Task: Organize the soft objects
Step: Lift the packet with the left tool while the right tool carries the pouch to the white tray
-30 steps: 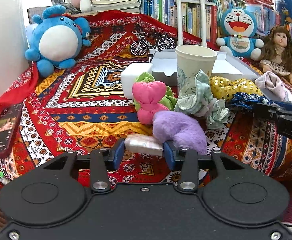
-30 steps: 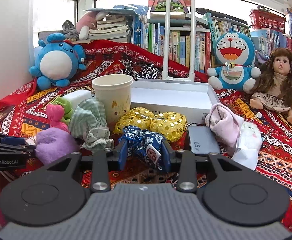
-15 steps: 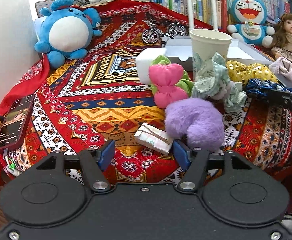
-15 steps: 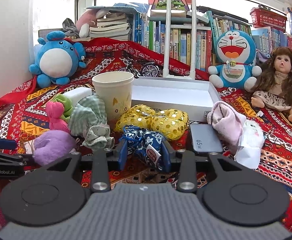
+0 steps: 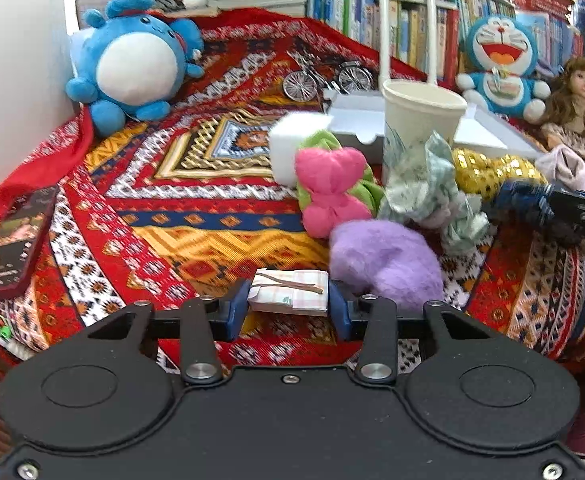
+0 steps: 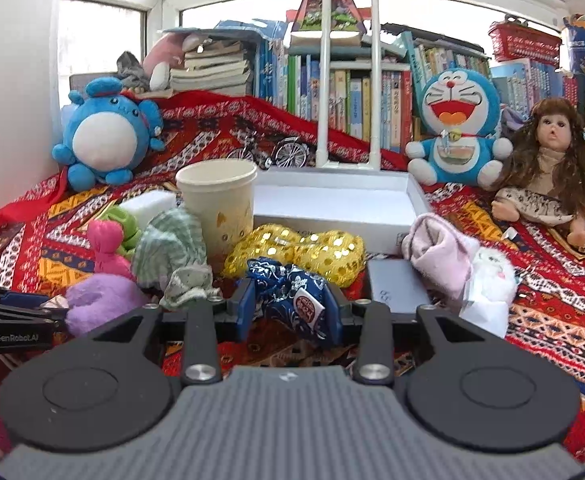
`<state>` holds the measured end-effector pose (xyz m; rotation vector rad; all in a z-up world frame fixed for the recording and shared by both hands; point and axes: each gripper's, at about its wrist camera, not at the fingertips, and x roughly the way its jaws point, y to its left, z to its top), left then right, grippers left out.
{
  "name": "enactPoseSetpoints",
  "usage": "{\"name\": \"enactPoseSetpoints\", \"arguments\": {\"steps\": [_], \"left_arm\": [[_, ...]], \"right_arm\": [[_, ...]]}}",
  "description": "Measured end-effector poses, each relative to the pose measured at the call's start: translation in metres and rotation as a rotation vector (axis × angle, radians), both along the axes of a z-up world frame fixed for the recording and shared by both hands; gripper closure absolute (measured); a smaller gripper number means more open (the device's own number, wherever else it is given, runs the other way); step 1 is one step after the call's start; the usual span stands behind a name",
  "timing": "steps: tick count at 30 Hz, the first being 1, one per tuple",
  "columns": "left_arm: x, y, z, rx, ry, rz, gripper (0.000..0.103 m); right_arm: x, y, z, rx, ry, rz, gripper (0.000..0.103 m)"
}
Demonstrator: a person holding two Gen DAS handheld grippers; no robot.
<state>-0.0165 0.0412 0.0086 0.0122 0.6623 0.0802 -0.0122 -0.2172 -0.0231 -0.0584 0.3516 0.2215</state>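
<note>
A small folded tissue packet (image 5: 290, 291) is bracketed by the blue pads of the left claw (image 5: 288, 309); the jaws stand just outside its two ends, and contact appears to be made, though a firm squeeze cannot be confirmed. The packet rests on the patterned red cloth (image 5: 196, 216) over the tabletop. Just to the right of this claw a purple plush piece (image 5: 386, 264) lies against the packet's far corner, and ahead of it a pink and green soft toy (image 5: 332, 190) and a crumpled green checked cloth (image 5: 432, 196) are piled.

A blue floral fabric pouch (image 6: 292, 300) is clamped between the fingers of the right claw (image 6: 292, 310), with the pads pressed into both of its sides. Ahead of that claw gold sequinned pouches (image 6: 296, 250) are heaped, and beyond them a paper cup (image 6: 217, 200) and an open white box (image 6: 332, 204) stand.

The step in hand is judged to be the grasping stage, with one item taken per claw and neither yet delivered. For the next move, the left closure would need to be completed and the packet raised clear of the purple plush; both items would then be carried forward, probably to the white box, the cup being avoided on the way.
</note>
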Motion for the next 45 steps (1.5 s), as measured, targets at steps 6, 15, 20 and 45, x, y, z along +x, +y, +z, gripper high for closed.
{"name": "enactPoseSetpoints", "arguments": {"steps": [6, 15, 20, 45], "left_arm": [[-0.002, 0.007, 0.014, 0.01, -0.07, 0.06, 0.063], [0.0, 0.001, 0.019, 0.009, -0.085, 0.025, 0.063], [0.002, -0.004, 0.021, -0.002, -0.089, 0.003, 0.063], [0.103, 0.012, 0.115, -0.177, -0.172, -0.177, 0.063]], "right_arm": [[0.002, -0.005, 0.006, -0.008, -0.017, -0.004, 0.069], [0.014, 0.005, -0.016, -0.041, 0.121, 0.03, 0.034], [0.024, -0.004, -0.031, 0.005, 0.205, 0.007, 0.023], [0.067, -0.034, 0.073, 0.096, -0.019, 0.021, 0.061]]}}
